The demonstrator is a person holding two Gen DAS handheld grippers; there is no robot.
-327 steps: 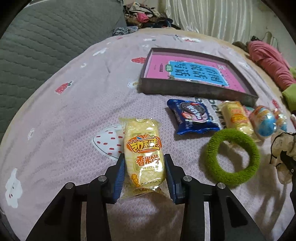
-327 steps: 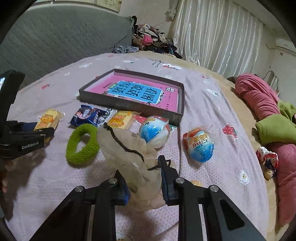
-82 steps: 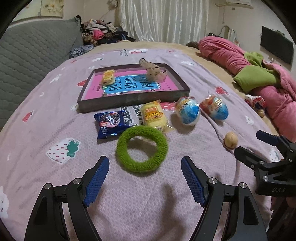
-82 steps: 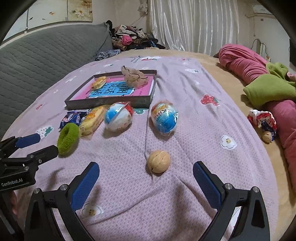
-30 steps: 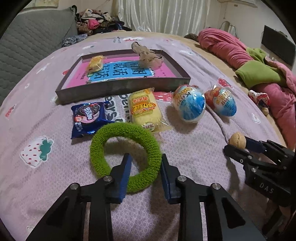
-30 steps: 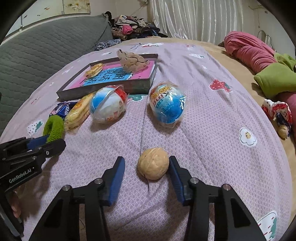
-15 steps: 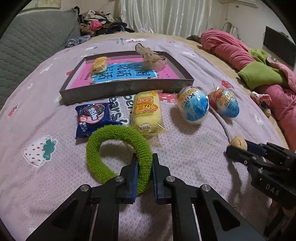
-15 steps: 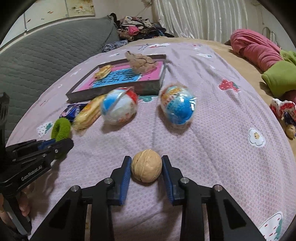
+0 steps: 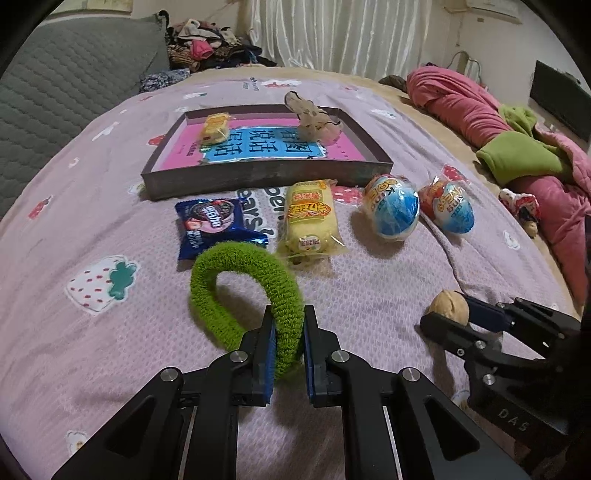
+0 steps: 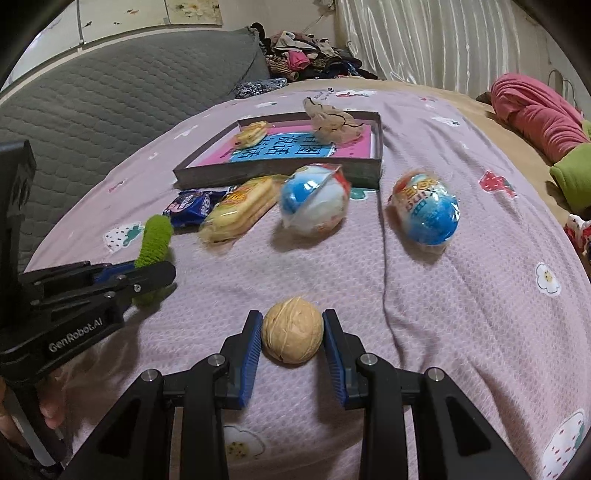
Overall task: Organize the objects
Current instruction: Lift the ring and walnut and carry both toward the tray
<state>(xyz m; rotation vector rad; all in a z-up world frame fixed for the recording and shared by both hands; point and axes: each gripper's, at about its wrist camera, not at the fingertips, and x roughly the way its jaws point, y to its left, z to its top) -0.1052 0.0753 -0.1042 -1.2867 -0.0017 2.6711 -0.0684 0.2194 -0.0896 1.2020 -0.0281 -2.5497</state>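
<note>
Both loads lie short of the tray (image 9: 258, 177) dead ahead: left gripper (image 9: 287, 332) fingers clenched on the green hair tie (image 9: 243, 291), right gripper (image 10: 292, 334) fingers clenched on the walnut (image 10: 291, 330).

A grey quilted headboard (image 10: 122, 96) rises along the left of the bed, whose pale purple bedspread (image 9: 92, 206) carries printed strawberries and small flowers. At the far end a heap of mixed clothes (image 10: 306, 55) lies against the wall, with a white pleated curtain (image 9: 343, 33) hanging to its right. Along the right side a rolled pink blanket (image 9: 458, 99) lies beside a green cloth (image 9: 517, 155), and a small doll-like toy (image 9: 524, 206) lies just near of them. A dark flat screen (image 9: 557, 99) stands by the far right wall. Framed pictures (image 10: 192, 7) hang above the headboard.
</note>
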